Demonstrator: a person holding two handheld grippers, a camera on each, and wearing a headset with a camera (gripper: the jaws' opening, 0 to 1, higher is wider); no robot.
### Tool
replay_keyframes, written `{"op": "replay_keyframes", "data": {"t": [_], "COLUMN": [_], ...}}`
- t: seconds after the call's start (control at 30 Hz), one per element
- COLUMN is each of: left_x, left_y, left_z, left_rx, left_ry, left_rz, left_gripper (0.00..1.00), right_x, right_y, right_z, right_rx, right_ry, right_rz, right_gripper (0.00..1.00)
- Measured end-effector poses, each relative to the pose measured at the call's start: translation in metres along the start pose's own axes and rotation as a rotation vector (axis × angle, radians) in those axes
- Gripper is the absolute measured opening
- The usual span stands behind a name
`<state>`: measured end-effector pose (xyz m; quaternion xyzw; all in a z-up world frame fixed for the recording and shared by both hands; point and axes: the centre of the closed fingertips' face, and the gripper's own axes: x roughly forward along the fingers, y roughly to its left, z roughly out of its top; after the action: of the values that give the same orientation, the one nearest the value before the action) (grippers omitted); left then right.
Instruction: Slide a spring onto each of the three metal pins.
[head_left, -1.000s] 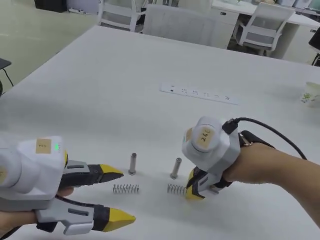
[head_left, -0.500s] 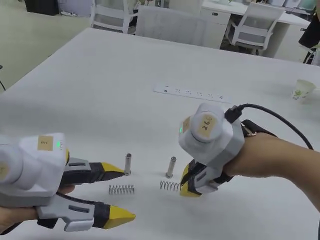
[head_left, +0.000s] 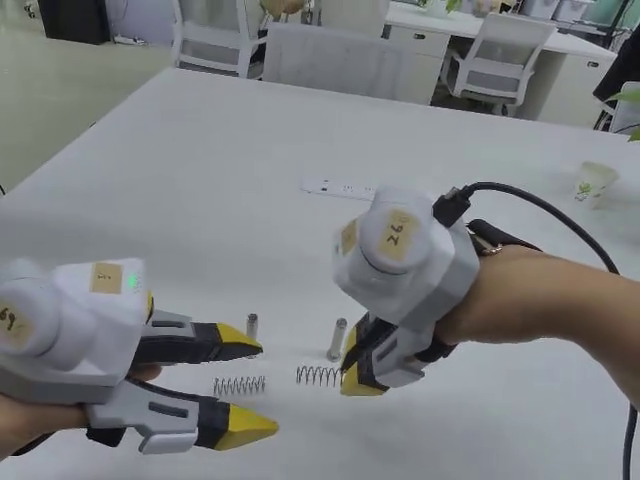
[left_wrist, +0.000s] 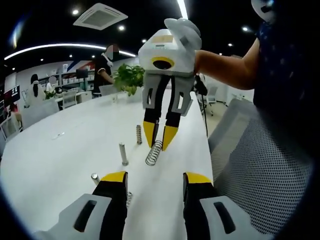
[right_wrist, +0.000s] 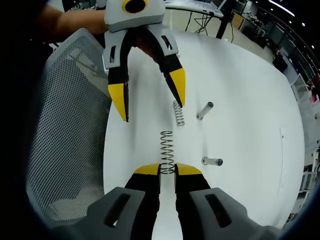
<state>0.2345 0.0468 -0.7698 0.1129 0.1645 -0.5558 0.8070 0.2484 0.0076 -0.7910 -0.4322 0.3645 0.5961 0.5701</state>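
Right gripper (right_wrist: 167, 170) pinching spring (right_wrist: 167, 145), 3 pins (left_wrist: 122, 152) in left gripper view

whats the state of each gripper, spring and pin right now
left gripper, jaws open, holding nothing
right gripper, jaws shut on one end of the right spring
right spring, gripped at one end, on no pin
left spring, lying loose, on no pin
left pin, upright, bare
right pin, upright, bare
far spring, upright; on a pin or not, cannot tell
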Motion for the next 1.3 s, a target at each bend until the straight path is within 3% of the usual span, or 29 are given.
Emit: {"op": "replay_keyframes", "data": {"t": [0.5, 0.73, 1.3], "left_x": [0.01, 0.013, 0.015], "left_y": [-0.008, -0.01, -0.01], "left_z": [0.013, 0.017, 0.017], "left_rx": [0.066, 0.081, 0.11], "left_ry": [0.013, -0.003, -0.017], "left_rz": [-0.056, -0.064, -0.069], "left_gripper": [0.29, 0.22, 0.03], "right_x": [-0.007, -0.009, -0.011], "right_y": [0.009, 0.011, 0.016], "right_z": [0.015, 0.019, 0.02], "right_rx": [-0.053, -0.069, -0.079], "right_ry": [0.002, 0.002, 0.005], "right_rz": [0.01, 0.01, 0.017], "right_gripper": [0.08, 0.08, 0.08]}}
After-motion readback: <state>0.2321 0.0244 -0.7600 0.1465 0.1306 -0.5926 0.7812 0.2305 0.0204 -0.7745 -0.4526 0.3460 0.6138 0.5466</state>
